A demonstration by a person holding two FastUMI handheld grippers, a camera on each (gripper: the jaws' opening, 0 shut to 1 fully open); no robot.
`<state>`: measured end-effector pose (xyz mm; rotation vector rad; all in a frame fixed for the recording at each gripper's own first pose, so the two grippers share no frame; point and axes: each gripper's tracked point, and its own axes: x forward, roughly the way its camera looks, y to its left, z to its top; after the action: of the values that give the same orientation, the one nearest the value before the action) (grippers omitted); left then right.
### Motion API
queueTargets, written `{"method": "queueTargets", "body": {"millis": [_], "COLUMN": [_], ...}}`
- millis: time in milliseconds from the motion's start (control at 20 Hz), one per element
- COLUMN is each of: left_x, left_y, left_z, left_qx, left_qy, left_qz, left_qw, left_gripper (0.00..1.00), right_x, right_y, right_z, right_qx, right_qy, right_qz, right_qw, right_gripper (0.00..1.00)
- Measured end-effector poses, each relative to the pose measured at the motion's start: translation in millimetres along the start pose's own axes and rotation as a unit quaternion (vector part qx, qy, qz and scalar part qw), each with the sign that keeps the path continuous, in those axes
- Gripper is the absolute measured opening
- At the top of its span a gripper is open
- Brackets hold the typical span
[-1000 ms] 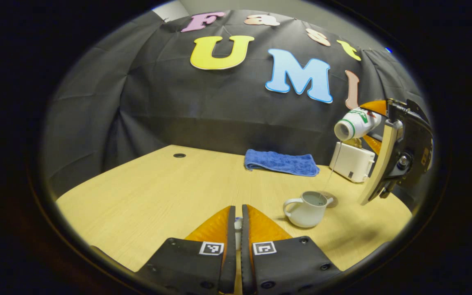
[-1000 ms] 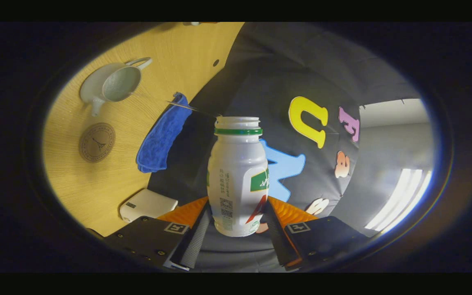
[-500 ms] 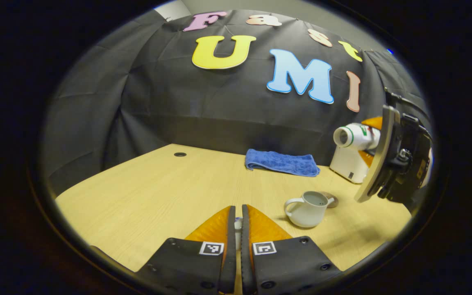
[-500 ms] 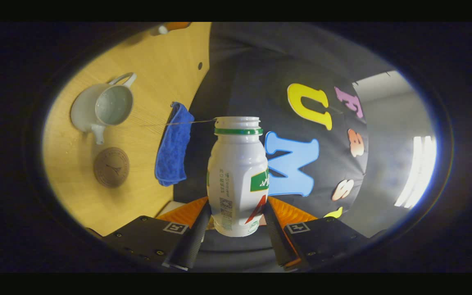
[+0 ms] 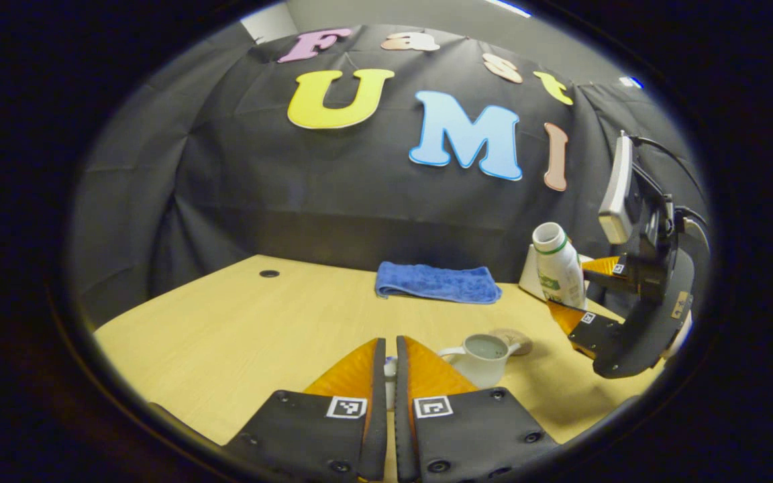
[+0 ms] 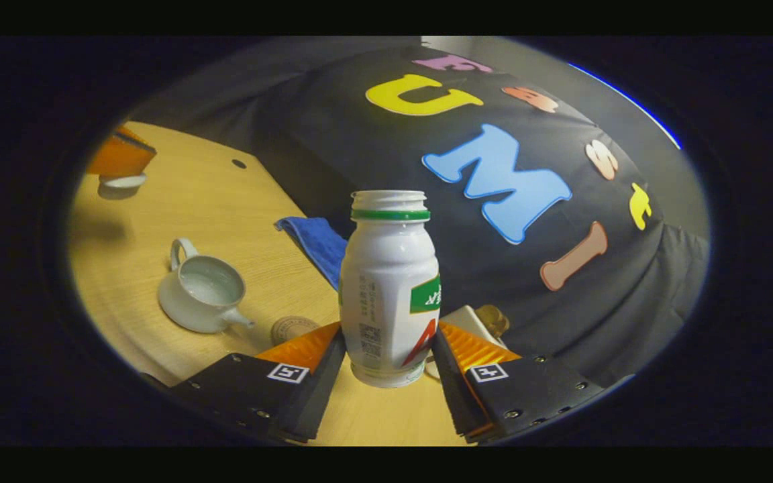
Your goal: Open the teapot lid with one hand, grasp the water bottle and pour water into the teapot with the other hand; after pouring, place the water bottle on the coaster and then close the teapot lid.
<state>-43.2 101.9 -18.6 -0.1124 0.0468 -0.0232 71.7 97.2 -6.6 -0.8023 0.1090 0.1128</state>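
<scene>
The white water bottle (image 6: 390,288) with a green neck ring stands nearly upright and uncapped, and my right gripper (image 6: 390,335) is shut on its lower body. In the left gripper view the water bottle (image 5: 559,268) hangs above the table, right of the teapot, in the right gripper (image 5: 581,292). The white teapot (image 6: 202,295) sits open with water inside, and the round brown coaster (image 6: 292,329) lies beside its spout. My left gripper (image 5: 390,345) is shut on the small white lid (image 5: 390,370), just left of the teapot (image 5: 480,359) and the coaster (image 5: 512,341). The left gripper (image 6: 118,161) holds the lid (image 6: 121,182) above the table.
A folded blue towel (image 5: 437,282) lies at the back of the wooden table (image 5: 239,335) against the black cloth. A white box (image 6: 467,318) stands behind the bottle at the back right. A small dark hole (image 5: 269,274) marks the table's far left.
The bottle has swung from tipped, with a thin stream falling into the teapot, back to upright and has come down lower. The stream has stopped. The left gripper has barely moved.
</scene>
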Motion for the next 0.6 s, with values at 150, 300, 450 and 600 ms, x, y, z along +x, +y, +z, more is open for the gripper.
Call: {"method": "queueTargets", "body": {"millis": [150, 300, 450, 600], "left_x": [16.5, 35.1, 50.7, 59.6], "left_y": [-18.0, -38.7, -61.9, -86.6], "left_z": [9.3, 16.9, 21.6, 17.8], "left_qx": [0.008, 0.02, 0.034, 0.045], "left_qy": [-0.004, -0.009, -0.011, -0.007], "left_qz": [-0.02, -0.038, -0.05, -0.065], "left_qw": [1.0, 0.999, 0.998, 0.997], "left_gripper": [0.12, 0.12, 0.15, 0.12], "right_x": [1.1, -3.5, -9.8, -19.1], "right_y": [6.9, 10.8, -4.1, -19.3], "right_z": [-6.8, -13.2, -24.0, -39.3], "right_qx": [0.072, 0.118, 0.14, 0.146], "right_qy": [0.011, 0.017, 0.017, 0.018], "right_qz": [0.032, 0.049, 0.043, 0.037], "right_qw": [0.997, 0.992, 0.989, 0.988], "right_gripper": [0.72, 0.72, 0.72, 0.72]}}
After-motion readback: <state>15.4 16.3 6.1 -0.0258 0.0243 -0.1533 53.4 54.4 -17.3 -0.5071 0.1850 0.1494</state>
